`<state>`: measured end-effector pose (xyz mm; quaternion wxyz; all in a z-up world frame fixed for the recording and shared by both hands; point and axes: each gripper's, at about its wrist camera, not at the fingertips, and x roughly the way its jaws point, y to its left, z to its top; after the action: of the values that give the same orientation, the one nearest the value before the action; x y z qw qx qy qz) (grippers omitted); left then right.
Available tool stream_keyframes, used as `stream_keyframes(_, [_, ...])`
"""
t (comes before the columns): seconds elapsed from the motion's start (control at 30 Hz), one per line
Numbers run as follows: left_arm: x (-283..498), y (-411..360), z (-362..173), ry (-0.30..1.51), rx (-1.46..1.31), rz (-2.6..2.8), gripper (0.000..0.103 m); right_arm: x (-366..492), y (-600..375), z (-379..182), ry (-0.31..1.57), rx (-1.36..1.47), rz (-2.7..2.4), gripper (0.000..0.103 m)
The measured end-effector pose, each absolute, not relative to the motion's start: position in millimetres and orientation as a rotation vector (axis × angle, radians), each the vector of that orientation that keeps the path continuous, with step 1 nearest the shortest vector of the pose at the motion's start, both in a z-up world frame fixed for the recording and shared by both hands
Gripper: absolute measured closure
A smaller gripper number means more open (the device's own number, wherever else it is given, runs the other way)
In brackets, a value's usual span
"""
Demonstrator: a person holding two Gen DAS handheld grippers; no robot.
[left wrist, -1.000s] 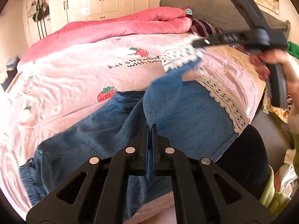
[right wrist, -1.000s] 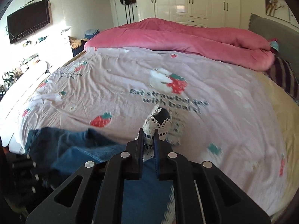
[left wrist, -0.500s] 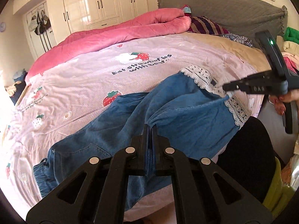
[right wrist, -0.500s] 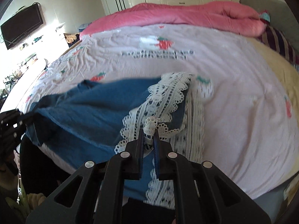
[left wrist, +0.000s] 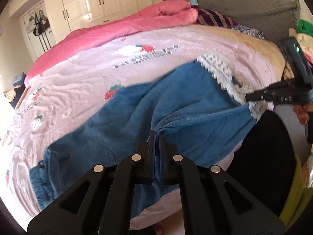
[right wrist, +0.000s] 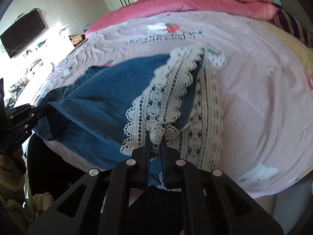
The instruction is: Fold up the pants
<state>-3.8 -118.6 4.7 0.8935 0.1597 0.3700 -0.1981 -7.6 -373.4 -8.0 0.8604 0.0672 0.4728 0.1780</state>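
Blue denim pants point(left wrist: 137, 121) with white lace hems point(right wrist: 172, 101) lie across the near side of a pink strawberry bedsheet point(left wrist: 93, 72). My left gripper point(left wrist: 157, 135) is shut on a fold of the blue denim near the middle of the leg. My right gripper point(right wrist: 156, 135) is shut on the lace hem at the leg end; it also shows in the left wrist view point(left wrist: 248, 98) at the right. The left gripper shows in the right wrist view point(right wrist: 39, 111) at the left, holding the denim edge. The top leg lies over the lower one.
A rolled pink duvet point(left wrist: 125, 29) lies along the far side of the bed. A striped pillow point(left wrist: 213, 17) and grey headboard point(left wrist: 234, 5) are at the far right. White wardrobes point(left wrist: 97, 2) stand behind. A TV point(right wrist: 21, 35) hangs on the left wall.
Both grippers came down and toward the near bed edge with the lifted leg. The leg went from hanging in the air to lying spread over the other leg.
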Motion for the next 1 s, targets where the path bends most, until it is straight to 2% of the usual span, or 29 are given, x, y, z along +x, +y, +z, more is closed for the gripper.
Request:
stream_keyframes(0.17, [-5, -111, -21, 0.823, 0.339, -0.42, 0.103, -17, -377, -6, 0.988, 0.174, 0.403, 0.094])
stream_keyframes(0.5, [-17, -132, -30, 0.791, 0.423, -0.517, 0.103, -28, -398, 2, 0.936, 0.151, 0.331, 0.094])
stream_keyframes(0.73, [-11, -145, -55, 0.85, 0.42, -0.572, 0.103, -30, -413, -28, 1.034, 0.165, 0.29, 0.094])
stream_keyframes(0.83, [-10, -139, -54, 0.86, 0.392, -0.604, 0.103, -33, -420, -23, 1.046, 0.174, 0.263, 0.074])
stream_keyframes(0.9, [-9, -132, -54, 0.88, 0.341, -0.635, 0.101, -35, -428, -10, 1.008, 0.198, 0.251, 0.054])
stream_keyframes(0.93, [-9, -129, -53, 0.886, 0.323, -0.642, 0.099, -35, -433, 0, 0.974, 0.209, 0.246, 0.051])
stream_keyframes(1.0, [-14, -121, -46, 0.881, 0.28, -0.679, 0.084, -26, -435, 22, 0.894, 0.215, 0.258, 0.042])
